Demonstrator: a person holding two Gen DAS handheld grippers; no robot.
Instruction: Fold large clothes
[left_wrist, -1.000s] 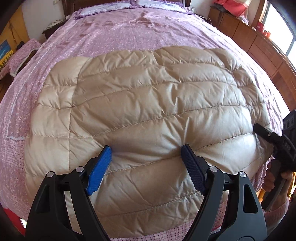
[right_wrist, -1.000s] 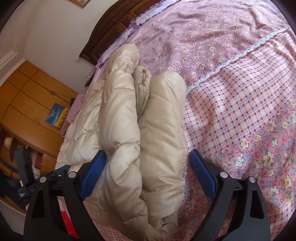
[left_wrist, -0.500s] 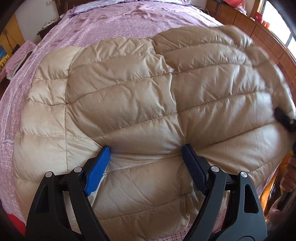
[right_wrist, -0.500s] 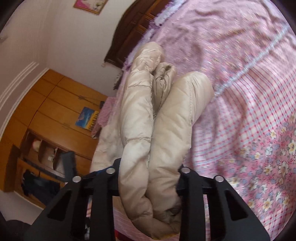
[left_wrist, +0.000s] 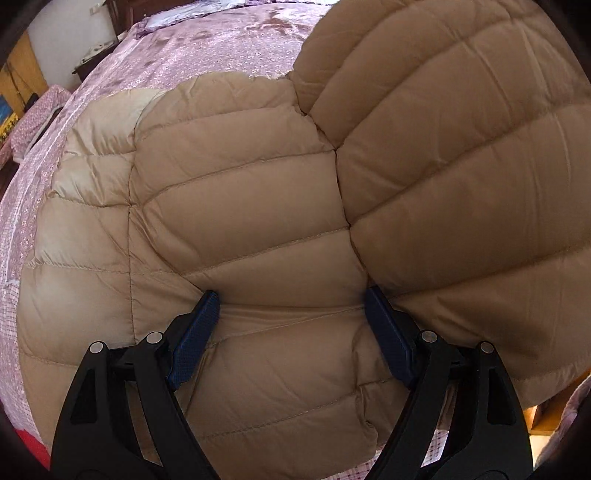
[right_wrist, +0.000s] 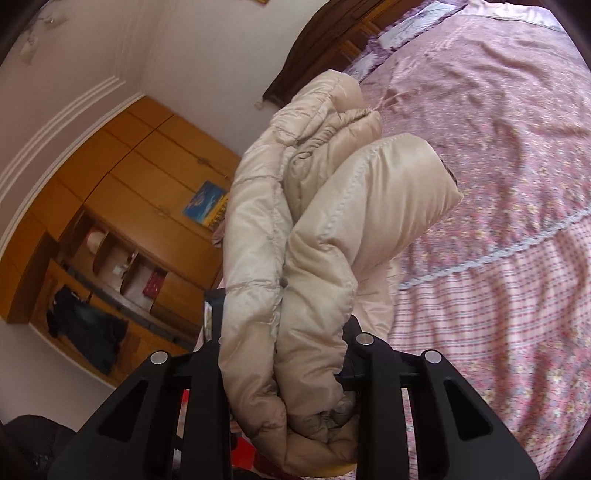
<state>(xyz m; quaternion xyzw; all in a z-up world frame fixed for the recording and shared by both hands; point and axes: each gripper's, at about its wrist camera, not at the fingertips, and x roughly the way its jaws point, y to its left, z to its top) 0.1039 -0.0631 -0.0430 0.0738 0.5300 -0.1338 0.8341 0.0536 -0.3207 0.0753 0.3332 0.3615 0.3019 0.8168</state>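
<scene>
Two grippers share this fold: your right gripper (right_wrist: 284, 354), its jaws just closed, clamps the puffy jacket's (left_wrist: 258, 206) bunched edge to carry it over, while your left gripper (left_wrist: 291, 332), jaws apart, pins the jacket onto the bed (right_wrist: 517, 147).

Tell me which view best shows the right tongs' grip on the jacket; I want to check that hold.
The right wrist view: the right tongs are closed on a bunched edge of the beige puffer jacket, raised above the bed. The left wrist view shows only the jacket's side rising, with the open left tongs resting on it.
</scene>
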